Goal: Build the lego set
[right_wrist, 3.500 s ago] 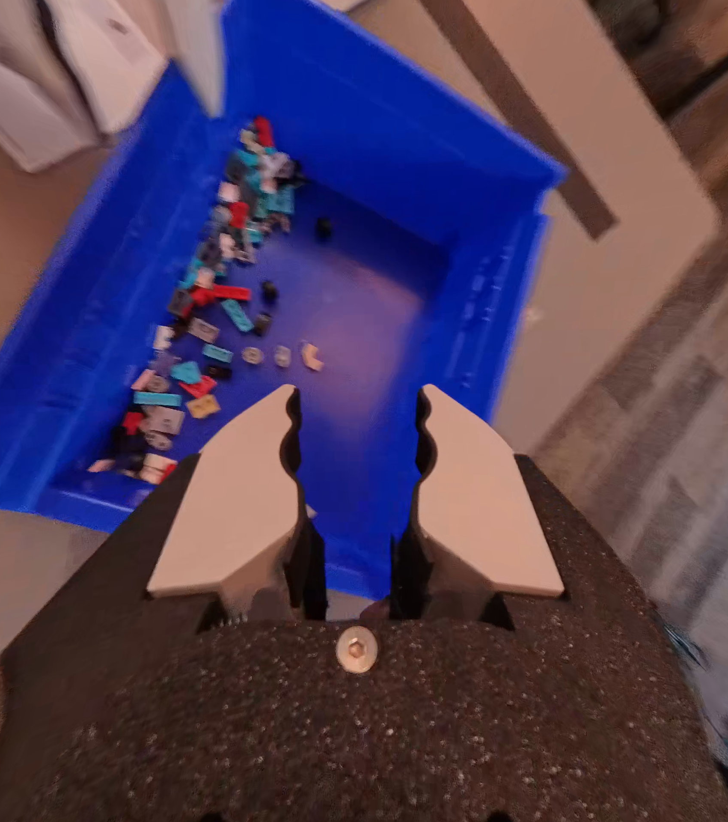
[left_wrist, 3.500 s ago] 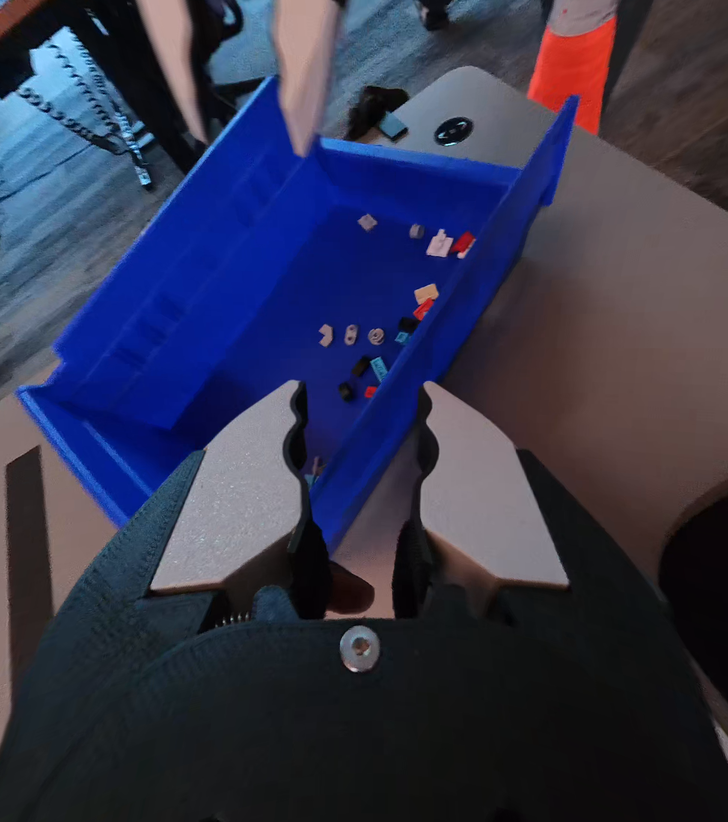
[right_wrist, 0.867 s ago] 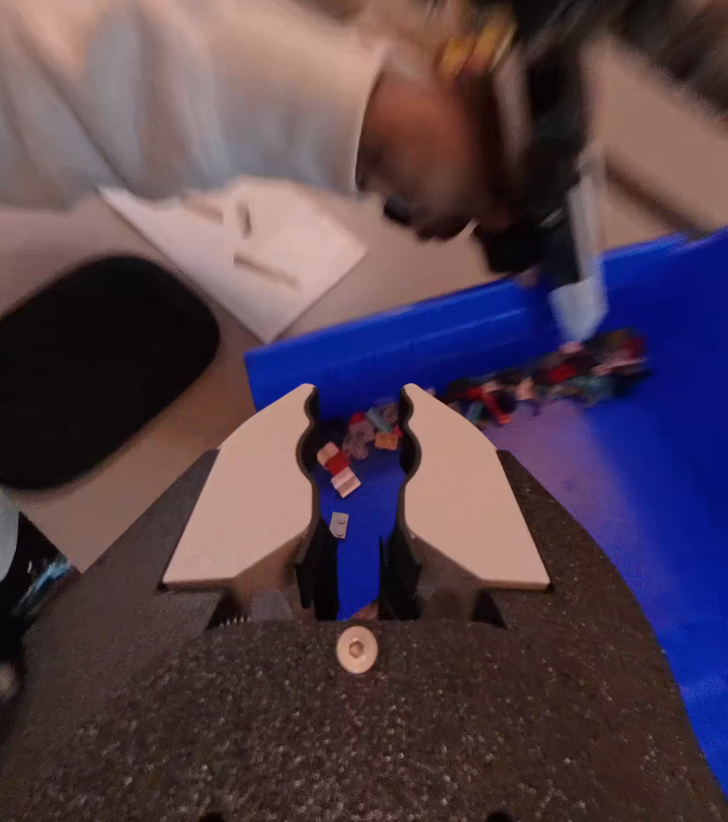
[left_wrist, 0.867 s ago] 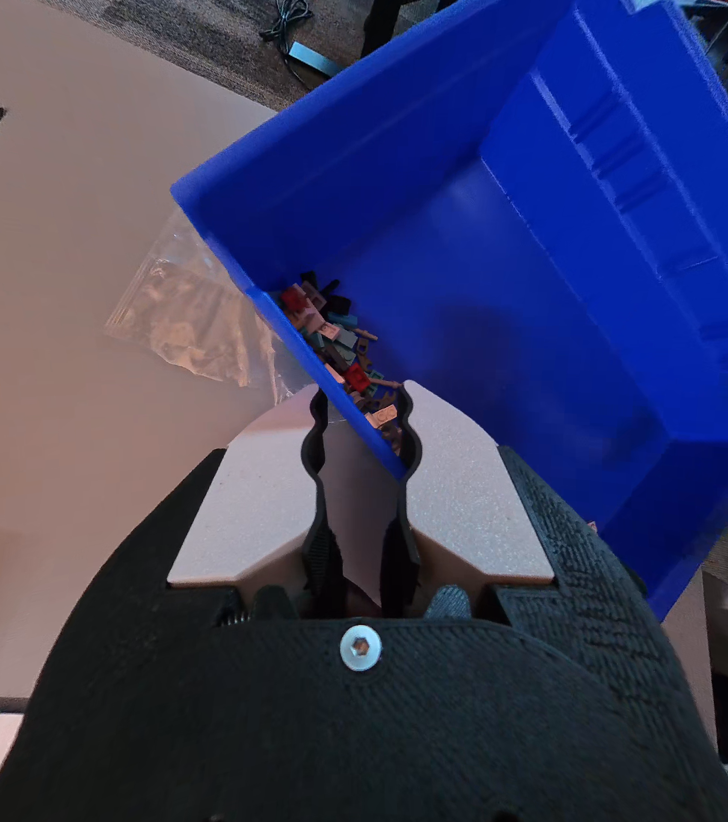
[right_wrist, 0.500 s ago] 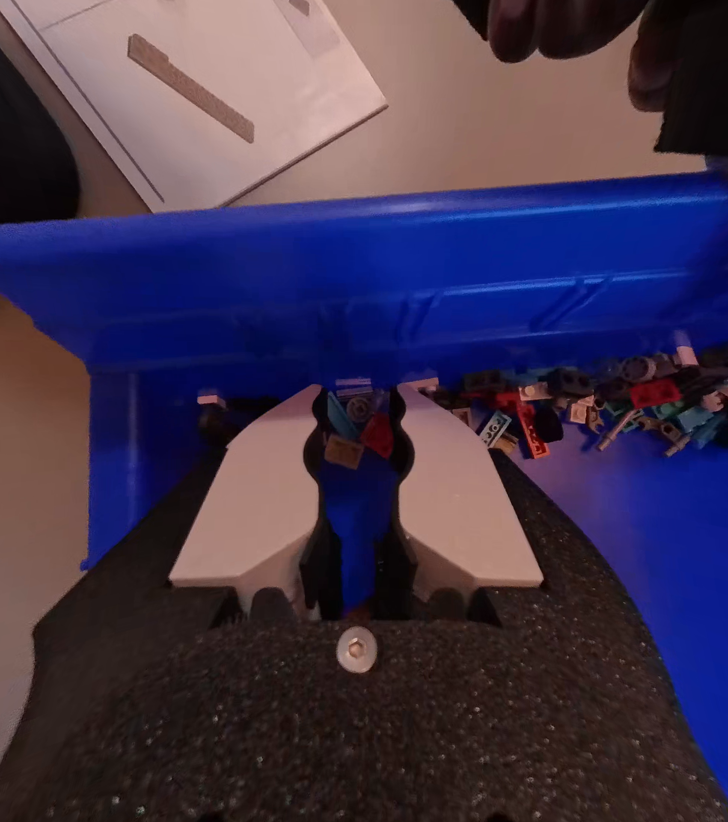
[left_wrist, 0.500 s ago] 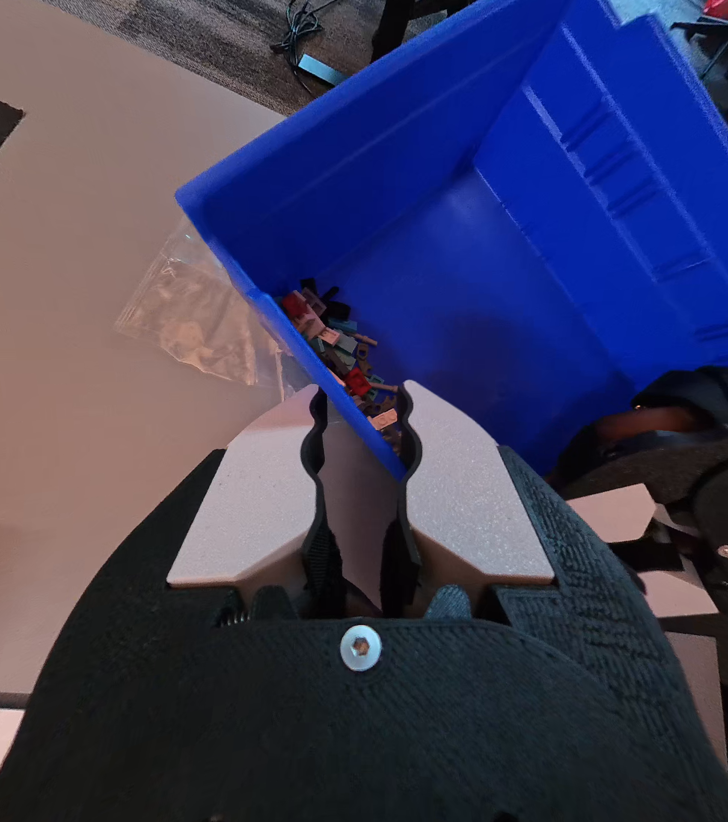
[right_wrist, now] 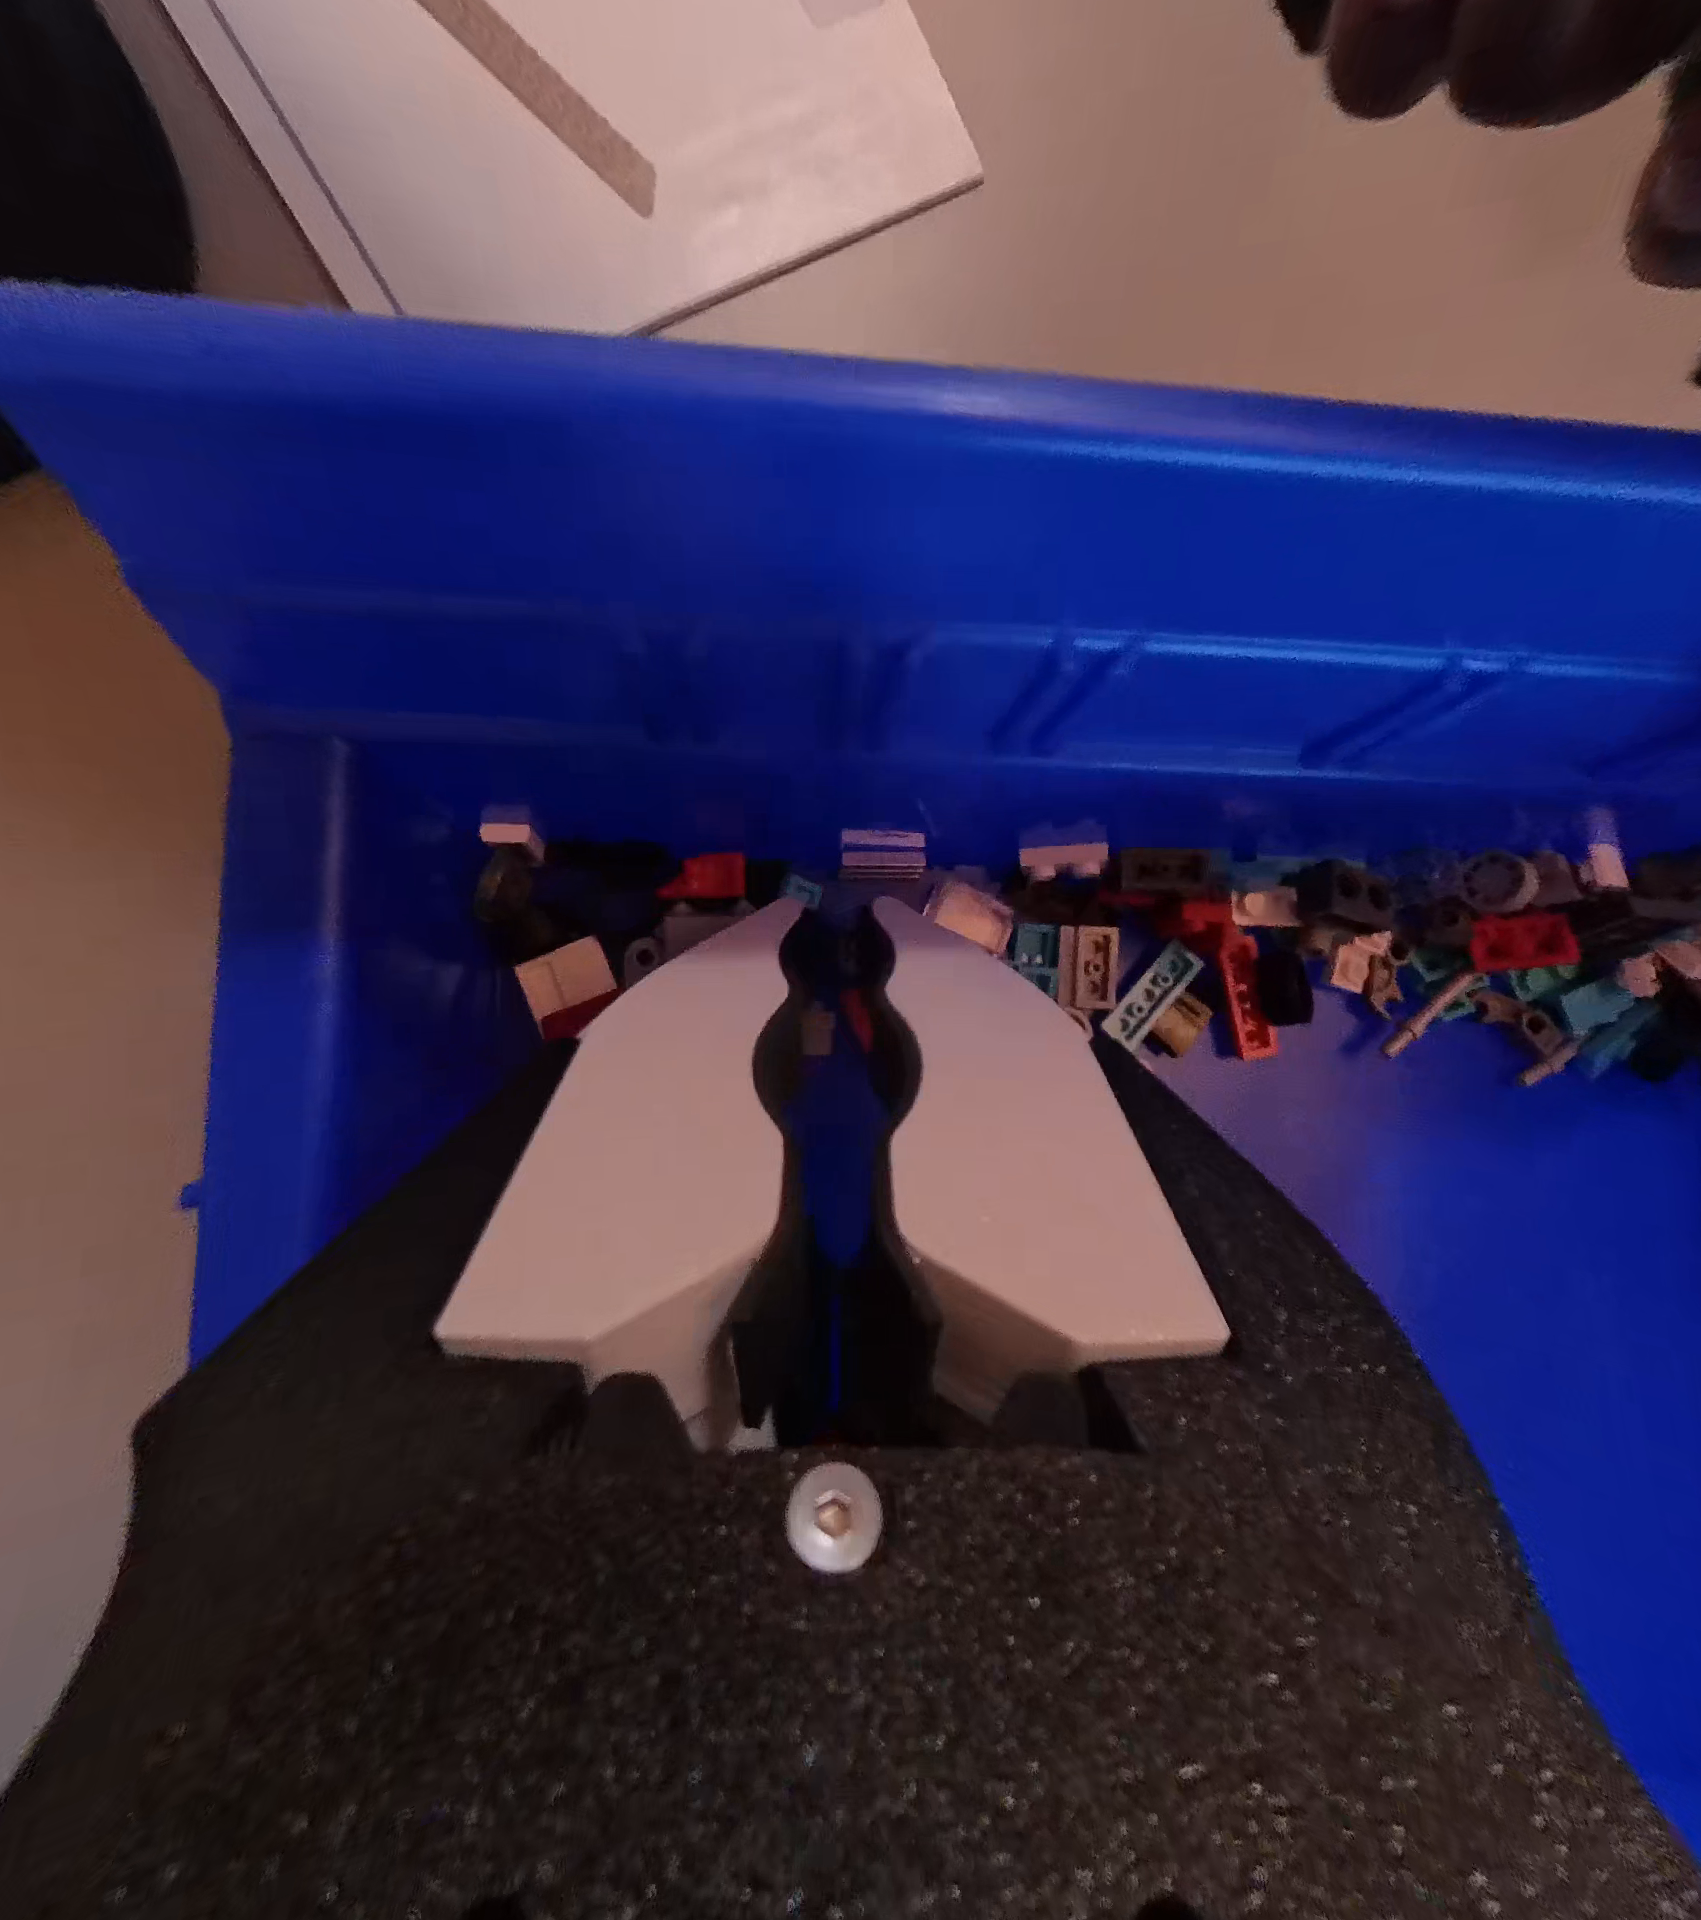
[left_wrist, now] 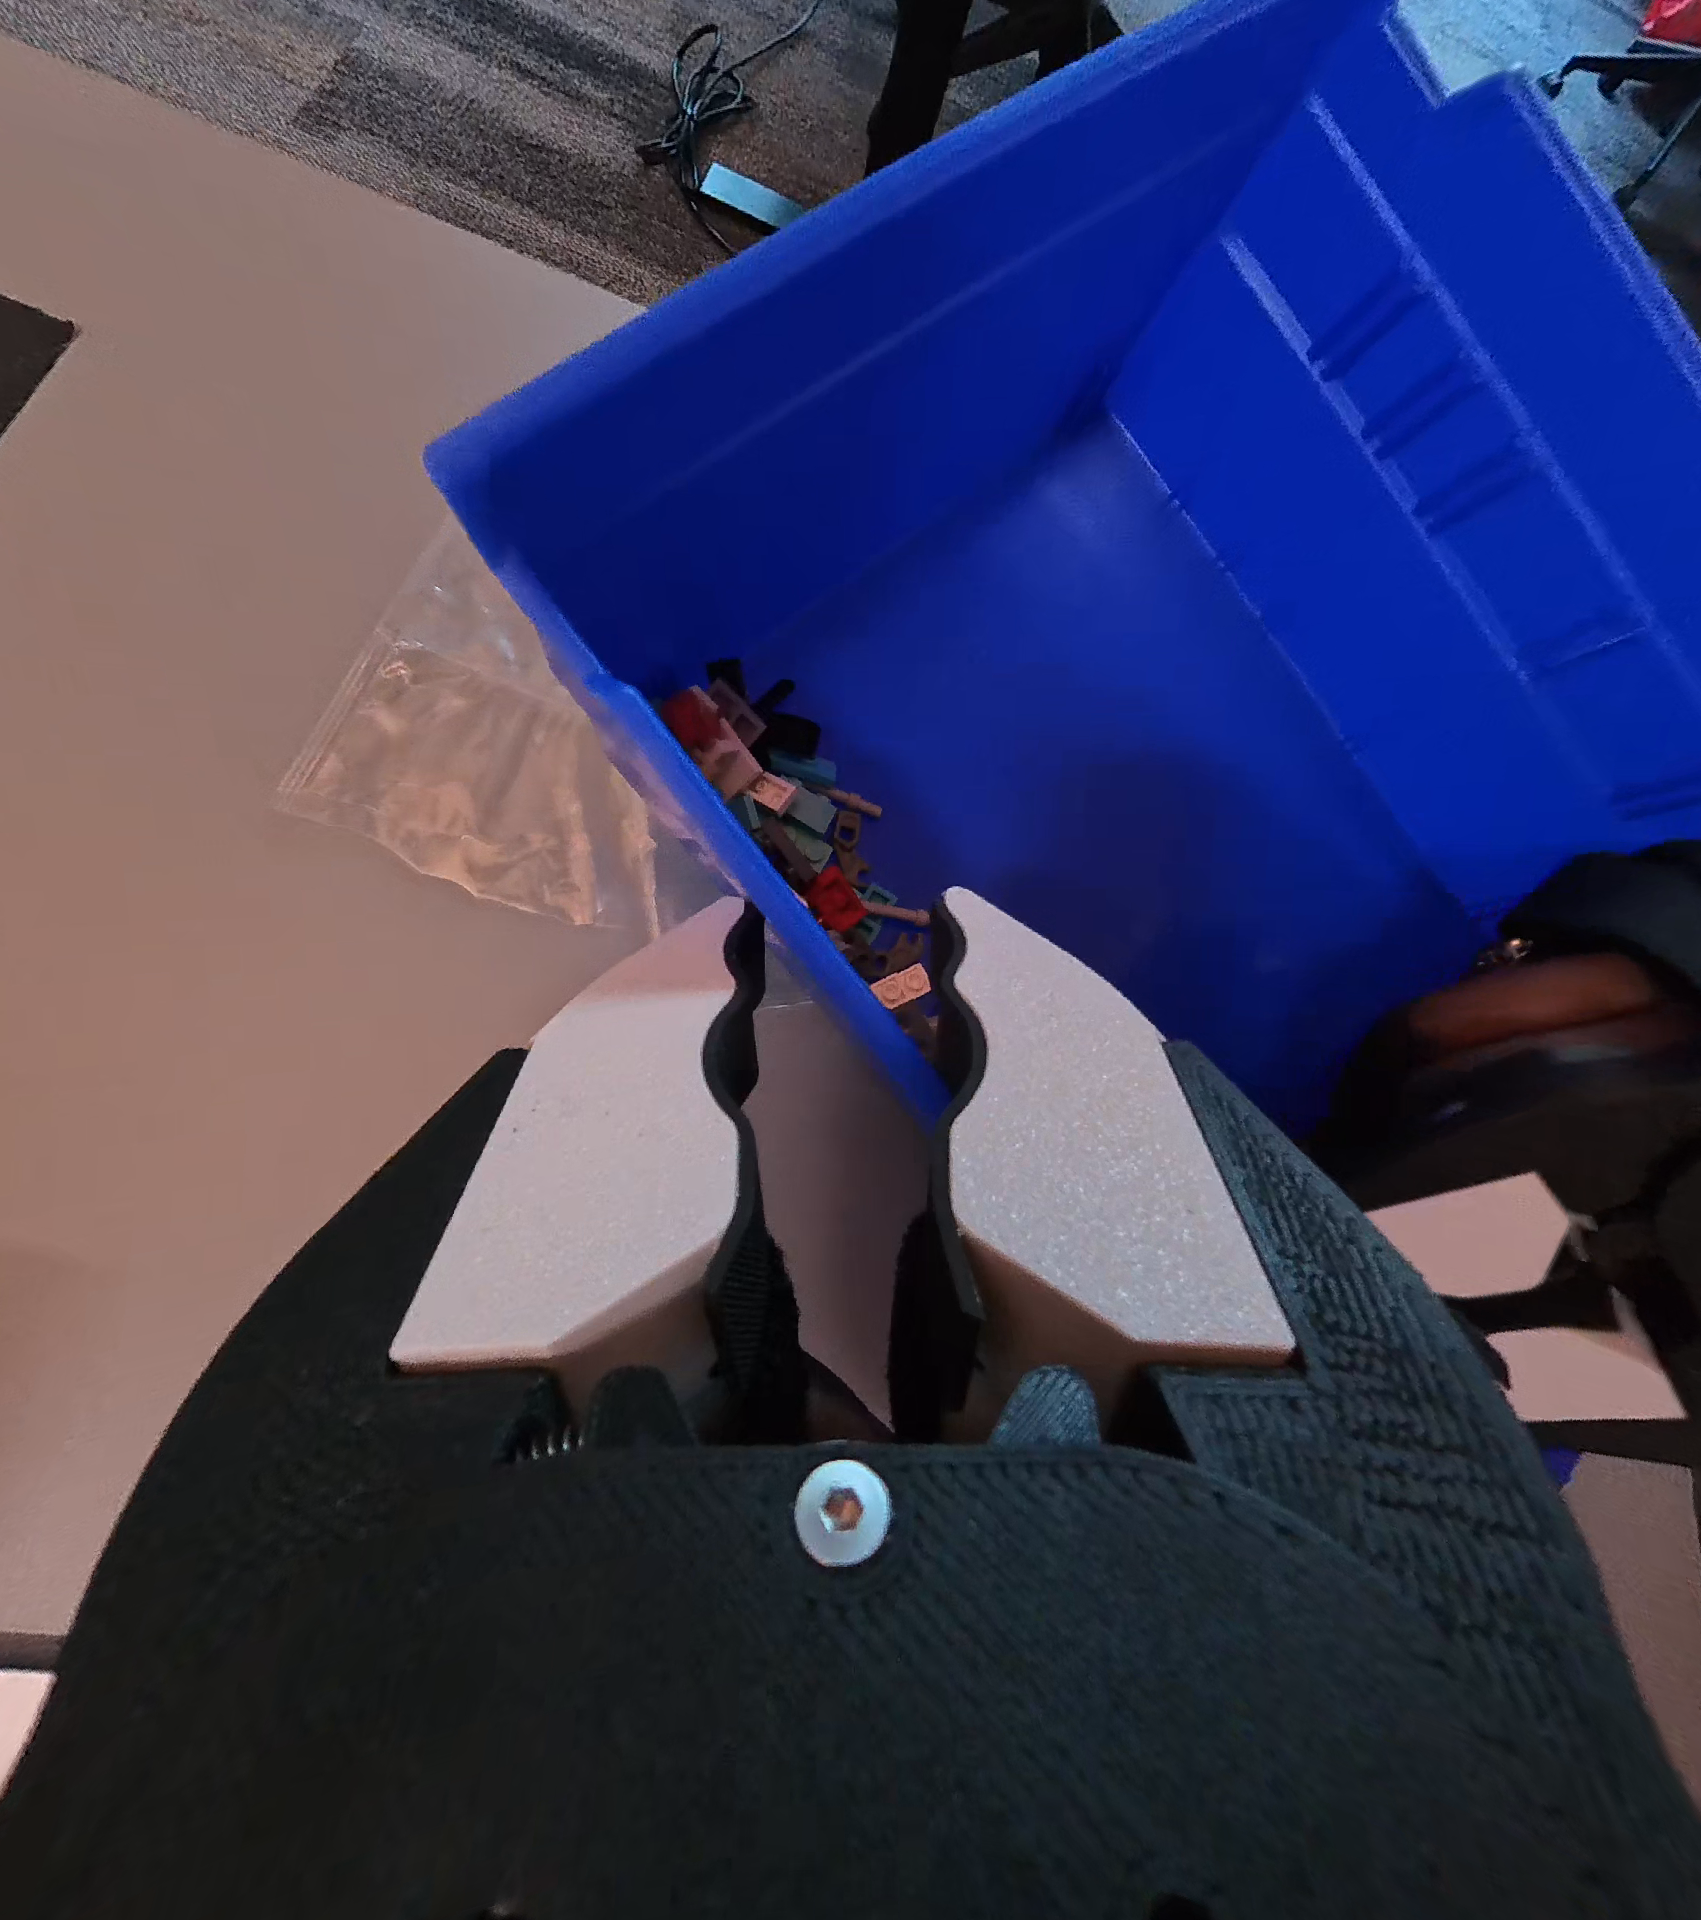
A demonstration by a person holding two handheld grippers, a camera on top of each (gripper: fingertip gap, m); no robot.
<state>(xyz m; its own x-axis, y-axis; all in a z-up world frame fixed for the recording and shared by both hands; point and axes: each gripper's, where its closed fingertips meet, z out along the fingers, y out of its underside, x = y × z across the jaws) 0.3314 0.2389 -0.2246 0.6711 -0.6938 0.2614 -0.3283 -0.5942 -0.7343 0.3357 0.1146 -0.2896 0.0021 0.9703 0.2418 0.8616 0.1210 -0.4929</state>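
Left tool point(left_wrist: 841, 920): its fingers straddle the low front wall of the blue bin point(left_wrist: 1189, 436), one finger outside and one inside, pinching that wall.
Why held so: judged from the tilt, the grip on the wall tips the bin so the loose parts slide into one edge, where they are easier to sort through.
Lego pieces point(left_wrist: 804, 831): small red, teal, tan, grey and black parts, heaped inside the bin along the gripped wall; in the right wrist view the same heap point(right_wrist: 1293, 956) runs as a band along the foot of the far wall.
Long axis of the heap: it follows the seam between bin floor and wall, from the corner near the right tool out towards the right edge of that view.
Right tool point(right_wrist: 838, 925): inside the bin, tips at the near end of the heap, fingers nearly pressed together with a narrow slit between them; small parts show in the slit, but whether one is gripped I cannot tell.
Bin attitude: tilted, open top facing both cameras, one corner low towards the tabletop point(left_wrist: 150, 623).
Clear plastic bag point(left_wrist: 472, 790): flat on the tabletop just beside the bin, apparently empty.
White instruction sheet point(right_wrist: 617, 135): on the tabletop beyond the bin, away from the pieces.
Build progress: judged as early; the parts look loose and nothing assembled shows.
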